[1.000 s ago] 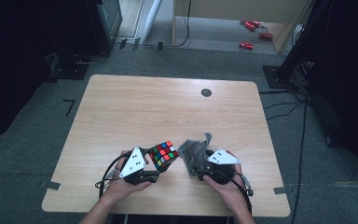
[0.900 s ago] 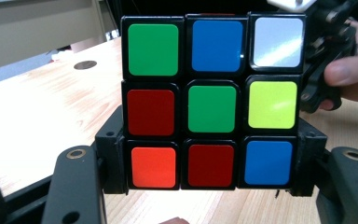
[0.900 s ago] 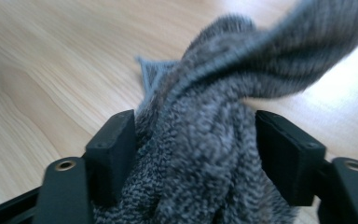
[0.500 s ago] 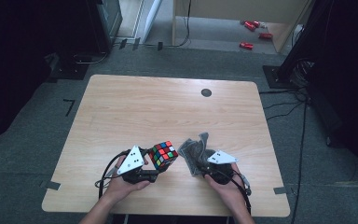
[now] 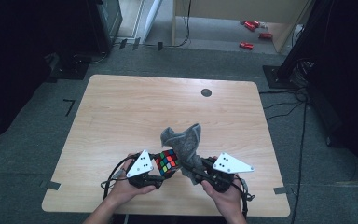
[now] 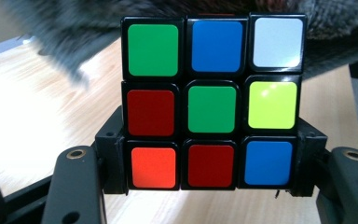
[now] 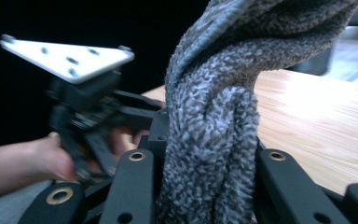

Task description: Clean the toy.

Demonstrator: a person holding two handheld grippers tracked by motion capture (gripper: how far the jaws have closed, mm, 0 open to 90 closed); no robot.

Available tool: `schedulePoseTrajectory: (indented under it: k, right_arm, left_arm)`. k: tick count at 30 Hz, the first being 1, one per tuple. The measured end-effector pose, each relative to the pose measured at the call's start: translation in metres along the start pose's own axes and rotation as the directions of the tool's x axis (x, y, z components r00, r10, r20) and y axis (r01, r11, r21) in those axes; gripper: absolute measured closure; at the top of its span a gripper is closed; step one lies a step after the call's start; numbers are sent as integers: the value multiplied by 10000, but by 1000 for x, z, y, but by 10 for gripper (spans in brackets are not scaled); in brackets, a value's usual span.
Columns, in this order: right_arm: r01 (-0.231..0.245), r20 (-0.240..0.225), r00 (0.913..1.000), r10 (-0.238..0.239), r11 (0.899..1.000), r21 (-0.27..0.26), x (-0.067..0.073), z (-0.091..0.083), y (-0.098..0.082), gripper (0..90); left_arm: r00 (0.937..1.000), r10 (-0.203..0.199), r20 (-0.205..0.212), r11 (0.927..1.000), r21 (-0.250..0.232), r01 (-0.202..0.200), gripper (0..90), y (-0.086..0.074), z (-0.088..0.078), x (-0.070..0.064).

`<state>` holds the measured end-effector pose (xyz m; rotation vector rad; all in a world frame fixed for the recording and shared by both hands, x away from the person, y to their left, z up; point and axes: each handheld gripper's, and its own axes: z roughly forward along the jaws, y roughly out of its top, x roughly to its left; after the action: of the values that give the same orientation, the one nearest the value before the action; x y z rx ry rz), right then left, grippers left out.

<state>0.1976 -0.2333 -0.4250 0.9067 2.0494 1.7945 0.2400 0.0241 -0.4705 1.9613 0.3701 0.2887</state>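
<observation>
A scrambled colour cube [image 5: 167, 162] is clamped between the jaws of my left gripper [image 5: 164, 170], held just above the table's near edge. In the left gripper view the cube [image 6: 212, 102] faces the camera, with green, blue, red, yellow, orange and white squares and the jaws pressing its lower sides. My right gripper [image 5: 190, 173] has just been closing its jaws on a grey fluffy cloth [image 5: 184, 139], which stands up in a twisted bunch right beside the cube. In the right gripper view the cloth [image 7: 214, 140] is squeezed between the black jaws, and the left gripper [image 7: 86, 109] shows behind it.
The wooden table [image 5: 121, 107] stretches away beyond both hands, with a small black round cap [image 5: 206, 92] near its far edge. Red items [image 5: 247, 45] lie on the floor far behind. Dark equipment and cables stand around the table.
The right gripper's jaws closed on the grey cloth and the hand rose, lifting the cloth into a taller bunch. The left hand and cube stayed put.
</observation>
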Motion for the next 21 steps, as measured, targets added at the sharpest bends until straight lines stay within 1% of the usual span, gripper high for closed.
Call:
schedulePoseTrajectory:
  k: [2, 3, 5, 6, 7, 9, 11, 13, 14, 16, 18, 20, 21]
  right_arm:
    - [-130, -466, 9988, 129, 9999, -24, 6, 5, 0, 688]
    - [-209, -606, 9979, 209, 9998, 1, 8, 7, 0, 686]
    - [-242, -569, 9981, 247, 9997, 107, 8, 9, -3, 685]
    - [-408, -569, 9975, 414, 9991, 118, 6, 9, -4, 685]
    - [-596, -507, 9969, 600, 9982, 98, 2, 8, -6, 686]
    - [-845, -101, 9964, 847, 9963, 139, -6, 6, -10, 686]
    - [-1093, 280, 9937, 1086, 9937, 230, -15, 5, -14, 686]
    - [-1308, 430, 9907, 1292, 9907, 370, -19, 5, -17, 687]
    - [-1264, 408, 9913, 1248, 9913, 375, -17, 5, -17, 687]
    - [-1062, 284, 9941, 1051, 9936, 382, -9, 6, -13, 685]
    - [-674, 33, 9977, 674, 9972, 325, 2, 8, -8, 684]
    - [-255, 220, 9994, 248, 9992, 323, 9, 9, -4, 684]
    - [-164, 322, 9994, 156, 9996, 225, 9, 9, -4, 684]
  left_arm:
    - [9998, 172, 51, 9998, 66, -172, 346, 1, 1, -4]
    - [9997, 231, 88, 9997, 86, -232, 346, 1, 2, -5]
    - [9991, 419, 42, 9990, 132, -419, 346, 2, 1, -6]
    - [9990, 430, 73, 9991, 63, -430, 347, 2, 0, -6]
    - [9990, 422, 115, 9991, -22, -422, 347, 2, -1, -6]
    - [9993, 347, 114, 9993, -131, -345, 347, 3, -3, -5]
    - [9995, 302, 112, 9995, -100, -301, 347, 3, -3, -4]
    - [9995, 280, 122, 9996, 12, -281, 346, 2, -2, -4]
    - [9996, 253, 110, 9997, 43, -254, 346, 1, -1, -4]
    - [9996, 258, 119, 9996, 145, -260, 347, 2, 1, -5]
    - [9992, 367, 159, 9992, 138, -369, 346, 2, 1, -8]
    - [9993, 331, 146, 9994, 32, -332, 346, 4, 0, -9]
    - [9994, 293, 161, 9996, -9, -293, 346, 4, -1, -9]
